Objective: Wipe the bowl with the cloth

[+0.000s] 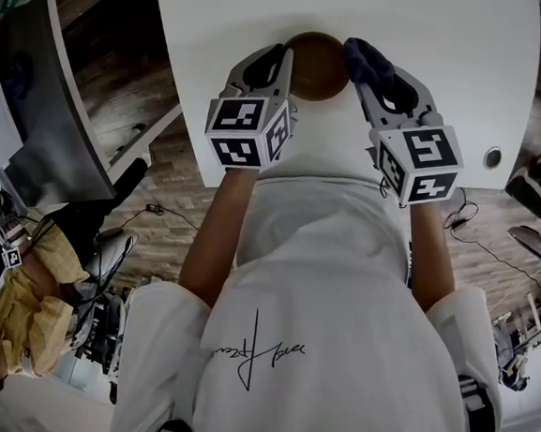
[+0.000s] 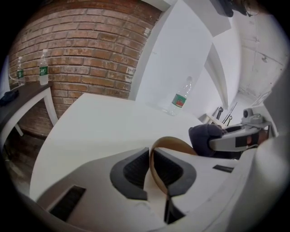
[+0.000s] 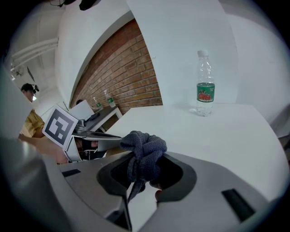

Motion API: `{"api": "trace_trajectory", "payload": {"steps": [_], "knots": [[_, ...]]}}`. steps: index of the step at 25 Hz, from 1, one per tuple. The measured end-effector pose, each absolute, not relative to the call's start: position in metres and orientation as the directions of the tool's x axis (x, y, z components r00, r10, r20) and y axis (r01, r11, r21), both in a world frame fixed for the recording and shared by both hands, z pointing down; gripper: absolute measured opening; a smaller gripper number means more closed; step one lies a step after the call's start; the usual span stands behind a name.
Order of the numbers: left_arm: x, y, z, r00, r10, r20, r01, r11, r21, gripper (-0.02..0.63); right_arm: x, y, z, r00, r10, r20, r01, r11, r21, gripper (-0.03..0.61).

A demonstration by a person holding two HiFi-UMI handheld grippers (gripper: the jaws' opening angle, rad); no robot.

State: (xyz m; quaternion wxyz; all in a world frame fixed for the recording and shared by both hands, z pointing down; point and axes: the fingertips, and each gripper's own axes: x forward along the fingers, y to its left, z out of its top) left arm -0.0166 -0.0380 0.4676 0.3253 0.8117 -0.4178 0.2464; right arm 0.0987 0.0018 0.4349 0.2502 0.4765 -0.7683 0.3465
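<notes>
A brown wooden bowl (image 1: 318, 65) stands near the front edge of the white table (image 1: 445, 54). My left gripper (image 1: 280, 57) is at the bowl's left side. In the left gripper view the bowl's rim (image 2: 174, 144) runs between the two pads of that gripper (image 2: 152, 170), which pinch it. My right gripper (image 1: 362, 59) is at the bowl's right side, shut on a bunched dark blue-grey cloth (image 1: 371, 60). The cloth (image 3: 144, 152) bulges out above the right gripper's (image 3: 145, 174) pads and touches the bowl's right edge. The cloth (image 2: 203, 138) also shows just beyond the bowl in the left gripper view.
A clear water bottle (image 3: 205, 86) with a green and red label stands far back on the table. A dark desk (image 1: 45, 108) is to the left over the wooden floor. A person in yellow (image 1: 28, 297) sits at the far left. A brick wall (image 2: 81, 50) lies behind.
</notes>
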Motion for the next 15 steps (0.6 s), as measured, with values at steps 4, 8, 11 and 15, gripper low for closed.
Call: {"api": "trace_trajectory", "payload": {"steps": [4,8,11,15], "knots": [[-0.0151,-0.0393,0.4662,0.527,-0.523,0.670,-0.840,-0.442,0.316,0.018,0.1003,0.0029,0.4334,-0.420,-0.557,0.716,-0.905,0.311,-0.289,0.103],[-0.0137,-0.0390,0.4675,0.525,-0.523,0.671,-0.838,-0.453,0.303,0.018,0.1012,0.0027,0.4355,-0.418,-0.556,0.718,-0.906,0.311,-0.286,0.103],[-0.0159,-0.0394,0.4664,0.525,-0.525,0.670,-0.837,-0.461,0.294,0.017,0.0994,0.0007,0.4353,-0.416,-0.557,0.719,-0.907,0.310,-0.284,0.104],[-0.0176,-0.0390,0.4655,0.527,-0.524,0.669,-0.833,-0.475,0.284,0.015,0.0978,-0.0022,0.4353,-0.414,-0.556,0.721,-0.907,0.318,-0.275,0.104]]}}
